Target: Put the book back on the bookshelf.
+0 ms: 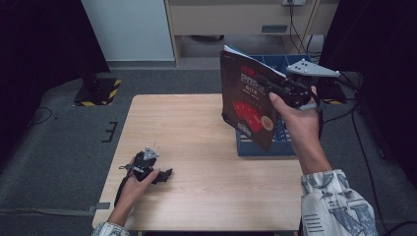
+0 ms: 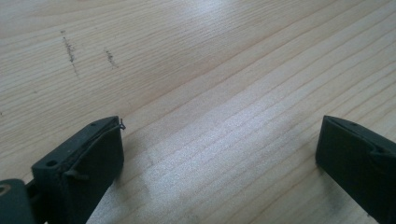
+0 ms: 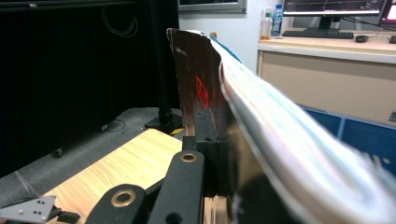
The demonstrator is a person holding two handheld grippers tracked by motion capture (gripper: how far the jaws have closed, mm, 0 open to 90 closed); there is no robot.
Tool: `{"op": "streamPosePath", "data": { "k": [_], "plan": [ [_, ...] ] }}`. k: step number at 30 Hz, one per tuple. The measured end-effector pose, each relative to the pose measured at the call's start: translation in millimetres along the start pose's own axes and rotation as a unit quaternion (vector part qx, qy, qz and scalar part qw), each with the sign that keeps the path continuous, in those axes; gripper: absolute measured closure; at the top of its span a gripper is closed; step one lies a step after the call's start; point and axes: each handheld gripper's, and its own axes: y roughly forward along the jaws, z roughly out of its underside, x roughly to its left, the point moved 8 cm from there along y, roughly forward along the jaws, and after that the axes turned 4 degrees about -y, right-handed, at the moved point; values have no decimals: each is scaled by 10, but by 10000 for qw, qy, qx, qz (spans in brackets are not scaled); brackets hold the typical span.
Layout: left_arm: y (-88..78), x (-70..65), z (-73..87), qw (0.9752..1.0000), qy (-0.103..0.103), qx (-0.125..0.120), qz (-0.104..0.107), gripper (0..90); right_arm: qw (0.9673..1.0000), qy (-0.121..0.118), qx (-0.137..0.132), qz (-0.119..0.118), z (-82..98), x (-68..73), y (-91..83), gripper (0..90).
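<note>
A dark-covered book (image 1: 246, 98) with red and white print is held upright in the air above the table's right side. My right gripper (image 1: 275, 88) is shut on it, clamping the cover and pages near the edge. In the right gripper view the book (image 3: 201, 84) rises edge-on from the jaws and its pale pages (image 3: 289, 140) fan to the right. My left gripper (image 1: 164, 174) rests on the wooden table (image 1: 196, 147) near the front left, held by a hand. Its jaws stand wide apart with bare wood between them (image 2: 219, 140).
A blue crate (image 1: 280, 142) stands at the table's right edge, behind and below the book. A yellow-and-black striped stand base (image 1: 98, 91) sits on the grey floor at the back left. Wooden cabinets line the back wall.
</note>
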Motion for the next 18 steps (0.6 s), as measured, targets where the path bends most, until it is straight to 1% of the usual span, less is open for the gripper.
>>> {"op": "streamPosePath", "data": {
  "k": [1, 3, 5, 6, 7, 13, 15, 17, 18],
  "plan": [
    [5, -2, 0, 10000, -4, -45, 1, 0, 10000, 16, 19, 47, 28, -51, -31, 871],
    [5, -1, 1, 10000, -2, -63, 1, 0, 10000, 20, 28, 59, 38, -68, -42, 871],
    [5, -1, 2, 10000, -3, -70, 1, 0, 9999, 53, 30, 128, 61, -138, -93, 871],
    [5, -1, 2, 10000, -3, -70, 1, 0, 9999, 53, 30, 128, 61, -138, -93, 871],
    [5, -1, 2, 10000, -2, -69, 1, 0, 9998, 65, 34, 168, 70, -175, -122, 871],
    [5, -1, 2, 10000, -1, -70, 0, 0, 9996, 88, 42, 250, 82, -251, -199, 871],
    [5, -1, 3, 10000, -3, -70, 0, 0, 9994, 91, 82, 318, 99, -311, -230, 871],
    [5, -2, 2, 10000, -4, -71, 0, 0, 9994, 91, 102, 331, 106, -326, -237, 871],
    [5, -2, 2, 10000, -6, -71, 1, 0, 9992, 94, 127, 377, 122, -367, -262, 871]
  ]
}}
